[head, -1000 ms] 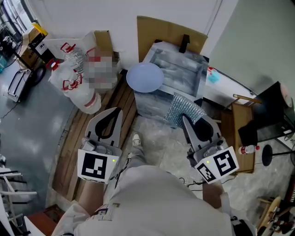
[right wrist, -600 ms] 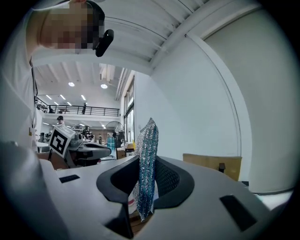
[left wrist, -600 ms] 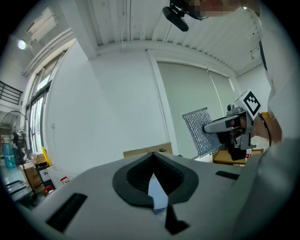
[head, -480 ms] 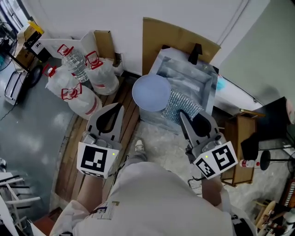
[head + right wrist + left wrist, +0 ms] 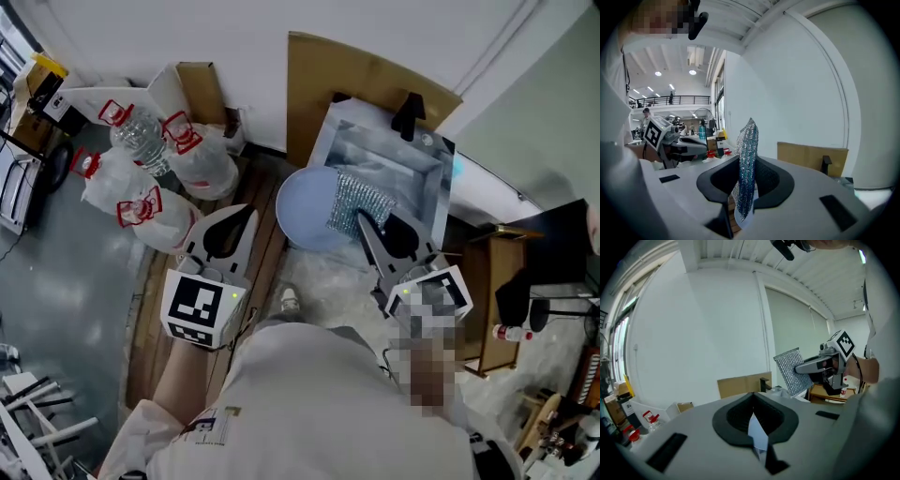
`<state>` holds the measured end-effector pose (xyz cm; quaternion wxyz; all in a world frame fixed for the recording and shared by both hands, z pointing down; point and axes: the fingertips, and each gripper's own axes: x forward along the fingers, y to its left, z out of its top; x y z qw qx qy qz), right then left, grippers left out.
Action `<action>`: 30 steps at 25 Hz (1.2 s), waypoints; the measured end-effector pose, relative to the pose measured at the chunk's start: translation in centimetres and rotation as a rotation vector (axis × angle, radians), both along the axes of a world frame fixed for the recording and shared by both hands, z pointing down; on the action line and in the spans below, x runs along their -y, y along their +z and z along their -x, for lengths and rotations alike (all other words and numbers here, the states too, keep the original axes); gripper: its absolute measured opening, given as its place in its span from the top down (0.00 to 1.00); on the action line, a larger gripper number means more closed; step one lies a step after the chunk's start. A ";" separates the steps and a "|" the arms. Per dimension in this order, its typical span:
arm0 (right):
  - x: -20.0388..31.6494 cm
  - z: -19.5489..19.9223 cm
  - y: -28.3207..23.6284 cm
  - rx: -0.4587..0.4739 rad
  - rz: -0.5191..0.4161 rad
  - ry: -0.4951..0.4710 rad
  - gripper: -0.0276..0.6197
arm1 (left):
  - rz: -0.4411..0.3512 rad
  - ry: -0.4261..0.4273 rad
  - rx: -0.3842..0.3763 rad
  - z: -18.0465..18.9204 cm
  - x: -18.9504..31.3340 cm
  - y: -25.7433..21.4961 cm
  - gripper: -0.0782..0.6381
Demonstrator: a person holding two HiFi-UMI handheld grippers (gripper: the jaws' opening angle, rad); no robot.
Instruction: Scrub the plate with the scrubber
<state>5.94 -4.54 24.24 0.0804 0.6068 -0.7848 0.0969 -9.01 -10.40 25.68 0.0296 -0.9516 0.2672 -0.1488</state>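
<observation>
We take the metal basin as our ref pt. The plate, pale blue, sits at the basin's near-left corner, its round face toward us in the head view; we can't tell what bears it there. Our right tool reaches over the basin's near edge, jaws clamped narrow on the scrubber. The scrubber is a silvery mesh pad that stands edge-on btwn the pads in the right gripper view and sticks up past the tips. In the head view it overlaps the plate's right part, toward the basin's middle; whether it touches the plate we can't tell. Our left tool is off the basin's left side, just beside the plate's left rim and apart from it as far as we see. Left gripper view: jaw tips drawn together, nothing standing btwn them, only a pale sliver low in the slit, too small to ID. Behind the basin a cardboard sheet stands against the wall. Well left of the basin lie clear plastic bags w/ red handles.
</observation>
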 end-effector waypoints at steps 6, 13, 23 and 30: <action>3.9 0.1 3.2 0.026 0.072 0.017 0.80 | 0.141 -0.013 0.014 0.4 3.9 4.1 0.87; 5.9 -0.2 6.3 0.017 0.142 -0.005 0.80 | 0.236 -0.050 0.028 0.8 5.6 7.6 0.87; 8.3 -1.7 13.5 0.033 0.296 -0.042 0.80 | 0.579 -0.121 -0.045 -1.3 7.1 14.2 0.69; 9.8 -0.3 18.5 0.092 0.407 -0.114 0.80 | 0.707 -0.097 0.000 -4.2 7.6 19.9 0.61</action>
